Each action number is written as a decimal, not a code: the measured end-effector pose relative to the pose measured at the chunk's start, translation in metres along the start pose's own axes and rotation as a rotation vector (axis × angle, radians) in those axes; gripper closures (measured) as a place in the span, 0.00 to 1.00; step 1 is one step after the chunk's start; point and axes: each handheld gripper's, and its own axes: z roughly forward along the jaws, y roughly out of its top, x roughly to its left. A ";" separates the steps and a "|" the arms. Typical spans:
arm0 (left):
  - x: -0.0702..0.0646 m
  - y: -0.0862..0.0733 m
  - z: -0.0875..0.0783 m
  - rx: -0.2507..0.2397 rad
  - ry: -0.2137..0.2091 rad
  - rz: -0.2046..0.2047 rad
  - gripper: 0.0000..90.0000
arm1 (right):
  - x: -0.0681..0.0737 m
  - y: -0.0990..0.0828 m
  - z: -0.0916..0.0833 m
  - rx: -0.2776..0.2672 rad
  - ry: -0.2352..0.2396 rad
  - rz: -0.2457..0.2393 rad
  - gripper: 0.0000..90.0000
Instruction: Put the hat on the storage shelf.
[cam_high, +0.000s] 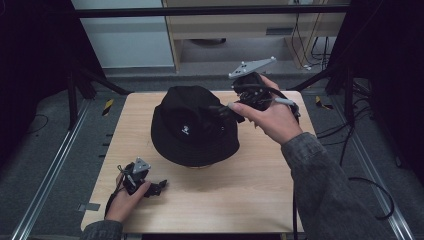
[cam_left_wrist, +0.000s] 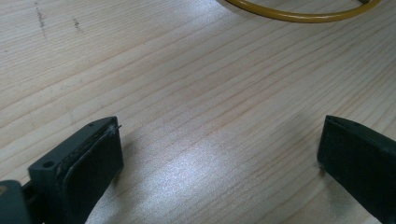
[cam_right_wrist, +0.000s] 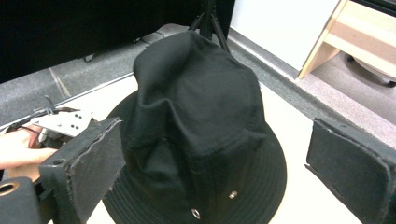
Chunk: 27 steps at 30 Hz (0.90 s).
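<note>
Hovering at the hat's (cam_high: 194, 125) right side, the right gripper (cam_high: 220, 110) has its jaws spread wide with nothing pinched; in the right gripper view the hat's crown (cam_right_wrist: 196, 93) rises beyond and between the jaws, untouched by either pad. The hat sits brim-down on the table (cam_high: 250, 190). Well away, near the table's front left corner, the left gripper (cam_high: 159, 188) rests low with its jaws wide over bare wood. Ahead of it, a yellow ring (cam_left_wrist: 299, 17) lies on the table.

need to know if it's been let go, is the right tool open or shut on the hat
Open. In the right gripper view the right tool has its jaws spread wide on either side of the black hat, pads clear of the fabric.
</note>
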 end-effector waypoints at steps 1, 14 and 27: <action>0.000 0.000 0.000 0.000 0.001 0.001 0.00 | -0.002 -0.001 -0.002 -0.005 -0.007 0.004 0.05; 0.000 0.000 0.000 -0.001 0.001 0.001 0.00 | -0.023 -0.019 -0.021 -0.035 -0.067 0.048 0.05; 0.000 0.000 0.000 -0.001 0.002 0.001 0.00 | -0.038 -0.037 -0.037 -0.058 -0.110 0.091 0.05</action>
